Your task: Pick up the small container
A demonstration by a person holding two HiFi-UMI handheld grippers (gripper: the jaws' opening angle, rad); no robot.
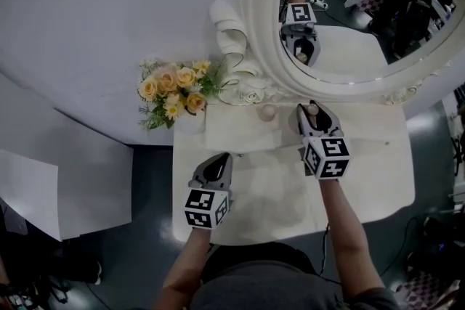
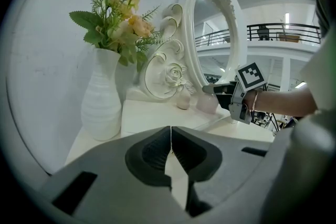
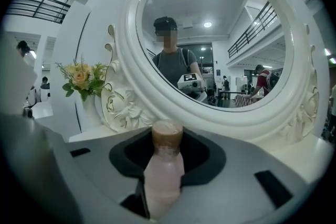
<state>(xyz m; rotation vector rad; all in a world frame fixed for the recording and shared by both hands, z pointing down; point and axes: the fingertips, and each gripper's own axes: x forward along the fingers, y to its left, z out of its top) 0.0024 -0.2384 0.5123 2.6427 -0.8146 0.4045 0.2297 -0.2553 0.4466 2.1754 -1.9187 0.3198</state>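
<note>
Grasping the small container [image 3: 164, 168] at the bench's [image 1: 378, 185] far edge, below the mirror [image 1: 256, 25].
Right gripper [image 1: 314, 111] is clenching it, forearm stretching forward; left gripper [image 1: 221, 158] is hovering nearer, jaws closed, empty.

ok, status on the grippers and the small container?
Left gripper: jaws shut, empty. Right gripper: jaws on the small pink bottle, by the mirror. Second small jar to its left, not touching.

no readable text, no legible labels
</note>
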